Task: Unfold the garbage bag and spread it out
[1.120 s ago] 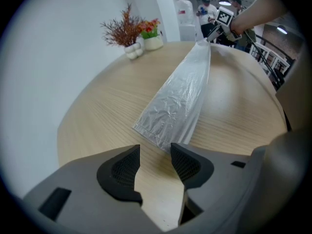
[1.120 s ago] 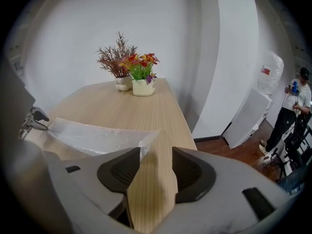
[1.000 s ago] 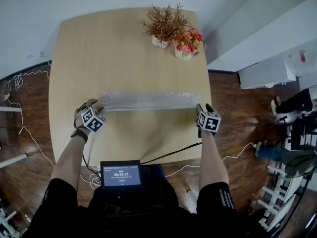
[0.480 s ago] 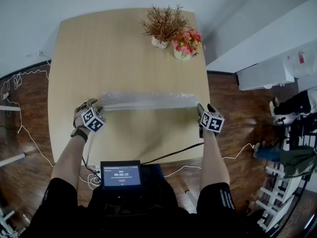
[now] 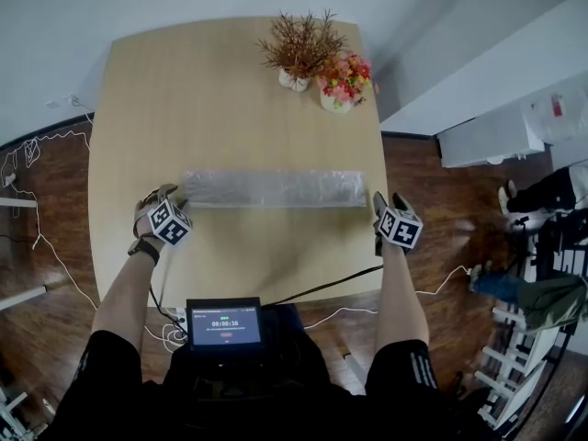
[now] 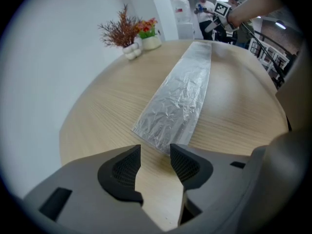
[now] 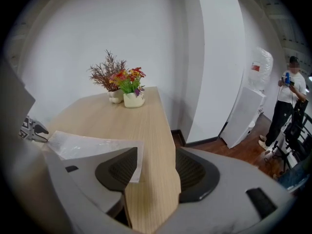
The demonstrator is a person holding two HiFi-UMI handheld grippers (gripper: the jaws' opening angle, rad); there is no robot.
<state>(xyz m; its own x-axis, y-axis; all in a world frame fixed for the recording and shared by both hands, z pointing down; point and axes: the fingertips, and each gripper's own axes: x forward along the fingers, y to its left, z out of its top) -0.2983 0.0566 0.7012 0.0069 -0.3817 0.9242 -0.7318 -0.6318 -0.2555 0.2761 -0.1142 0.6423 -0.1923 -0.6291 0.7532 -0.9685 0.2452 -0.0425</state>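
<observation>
Our left claw (image 6: 155, 157) gapes empty at the bag's (image 5: 271, 188) end; our right claw (image 7: 156, 167) has just been opening, clamping nothing.

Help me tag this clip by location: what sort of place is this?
Probably an office or lab room: a plain wooden table with potted flowers, loose cables across the wood floor, and a person standing in the background.

Translucent crinkled plastic garbage bag's (image 7: 87, 145) corner hides part of my right tool's (image 7: 155, 161) pad. Text on the small black screen (image 5: 224, 323): too small to read.
</observation>
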